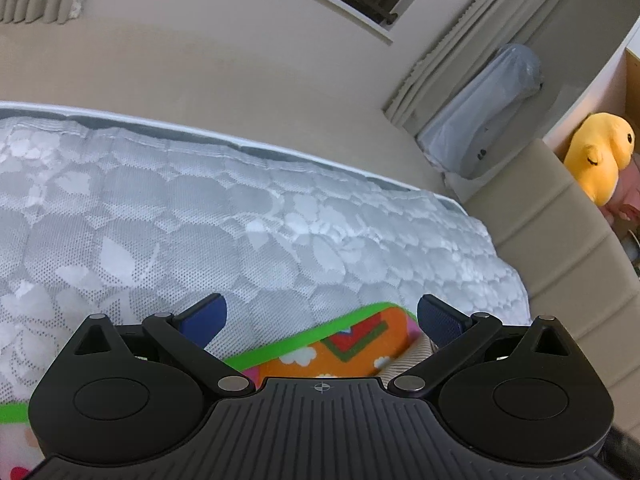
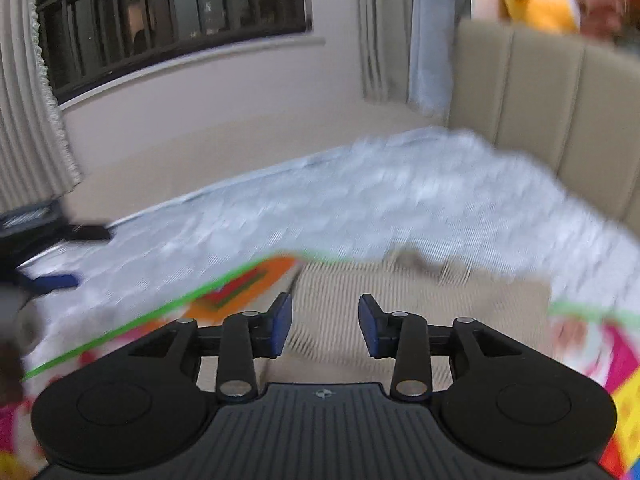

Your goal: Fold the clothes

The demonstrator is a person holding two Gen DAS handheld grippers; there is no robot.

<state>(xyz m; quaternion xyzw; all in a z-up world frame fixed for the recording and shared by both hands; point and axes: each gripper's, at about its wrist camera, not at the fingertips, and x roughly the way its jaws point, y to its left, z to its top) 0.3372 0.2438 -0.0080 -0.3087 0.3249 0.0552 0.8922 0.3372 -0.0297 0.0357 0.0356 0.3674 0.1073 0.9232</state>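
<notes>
Beige garment on the bed, both claws released

The beige ribbed garment (image 2: 400, 292) lies on the colourful mat (image 1: 352, 344) over the mattress (image 1: 200, 208), just beyond the parted, empty right claw (image 2: 325, 326); the left claw (image 1: 322, 320) gapes wide, empty.

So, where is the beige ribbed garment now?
In the right wrist view the beige ribbed garment lies on the colourful play mat, just ahead of the open right gripper.

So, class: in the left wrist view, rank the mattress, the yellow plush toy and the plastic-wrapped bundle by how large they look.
1. mattress, by far the largest.
2. plastic-wrapped bundle.
3. yellow plush toy, partly hidden, so its rank below the bundle is unsure.
</notes>
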